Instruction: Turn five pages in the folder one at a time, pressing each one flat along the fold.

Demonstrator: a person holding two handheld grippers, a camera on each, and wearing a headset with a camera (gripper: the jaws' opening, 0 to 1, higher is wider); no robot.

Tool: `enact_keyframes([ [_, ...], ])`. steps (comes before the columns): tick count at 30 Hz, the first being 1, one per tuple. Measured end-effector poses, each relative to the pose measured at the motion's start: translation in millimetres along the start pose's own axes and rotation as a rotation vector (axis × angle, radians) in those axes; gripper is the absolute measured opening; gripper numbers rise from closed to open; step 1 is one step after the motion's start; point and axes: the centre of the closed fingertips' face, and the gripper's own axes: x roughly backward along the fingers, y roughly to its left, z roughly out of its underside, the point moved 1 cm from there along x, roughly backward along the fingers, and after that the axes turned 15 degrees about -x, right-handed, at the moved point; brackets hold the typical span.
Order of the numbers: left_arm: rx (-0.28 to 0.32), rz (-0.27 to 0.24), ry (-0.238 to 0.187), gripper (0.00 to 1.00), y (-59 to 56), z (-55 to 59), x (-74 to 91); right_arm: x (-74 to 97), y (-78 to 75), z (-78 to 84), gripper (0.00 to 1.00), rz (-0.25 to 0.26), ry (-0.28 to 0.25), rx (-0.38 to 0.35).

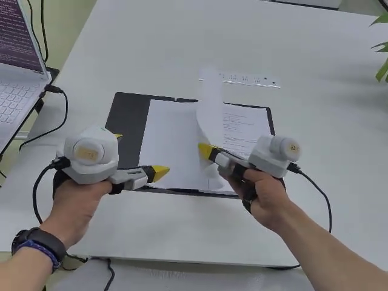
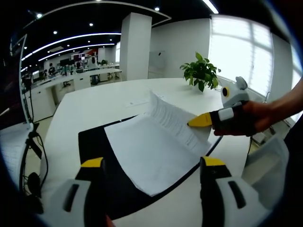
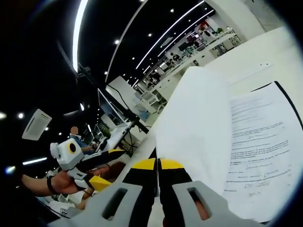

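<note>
Head view: one folder (image 1: 127, 121); right hand-held gripper (image 1: 206, 150) pinches one lifted page (image 1: 211, 103), left hand-held gripper (image 2: 152, 162) gapes.

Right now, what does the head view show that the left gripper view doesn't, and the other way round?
The head view adds the person's left forearm and its dark wristband. The left gripper view adds the room: a white pillar, bright windows and ceiling lights. Both share the black folder on the white table, and the right gripper, its fingers closed on the lifted page.
</note>
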Motion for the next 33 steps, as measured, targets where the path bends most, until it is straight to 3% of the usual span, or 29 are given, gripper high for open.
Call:
enact_keyframes([
  [8, 0.026, -0.017, 0.001, 0.81, 11.6, 15.0, 13.1, -21.0, 12.5, 16.5, 0.0, -0.015, 0.038, 0.004],
  [16, 0.038, -0.031, -0.005, 0.82, 17.7, 23.1, 26.2, -38.8, 18.2, 33.8, 0.0, -0.017, 0.072, -0.003],
  [23, 0.071, -0.045, 0.0, 0.82, 24.4, 35.5, 32.3, -52.1, 12.5, 46.7, 0.0, -0.002, 0.083, -0.026],
  [33, 0.1, -0.047, 0.003, 0.81, 24.4, 46.9, 37.7, -69.0, 1.7, 61.7, 0.0, 0.027, 0.09, -0.072],
])
